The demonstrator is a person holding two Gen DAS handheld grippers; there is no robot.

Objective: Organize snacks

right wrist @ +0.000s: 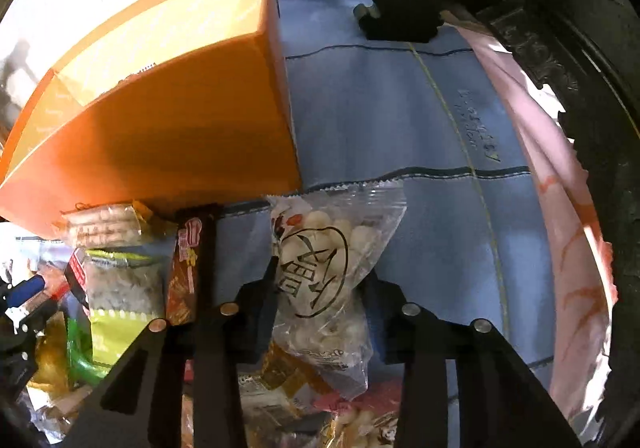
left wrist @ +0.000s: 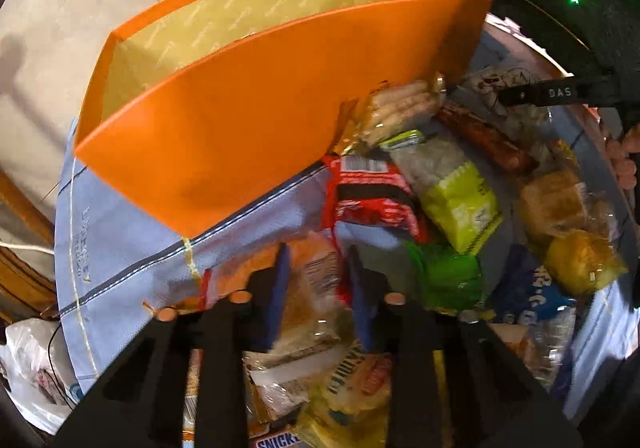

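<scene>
Left tool [left wrist: 318,274]: blue pads pinched on clear-wrapped biscuit pack [left wrist: 316,288] atop snack pile, near orange box [left wrist: 240,120].
Right tool [right wrist: 320,280]: narrowed onto clear bag of white round candies [right wrist: 328,272] lying on blue cloth [right wrist: 400,120]; looks gripped.
Both packs light, crinkly, slippery film; contents likely crushable. Grip mid-body or sealed edge, gently.
Box open-topped, stiff, looks empty.

Snickers bar [left wrist: 276,440] cut by frame edge
</scene>
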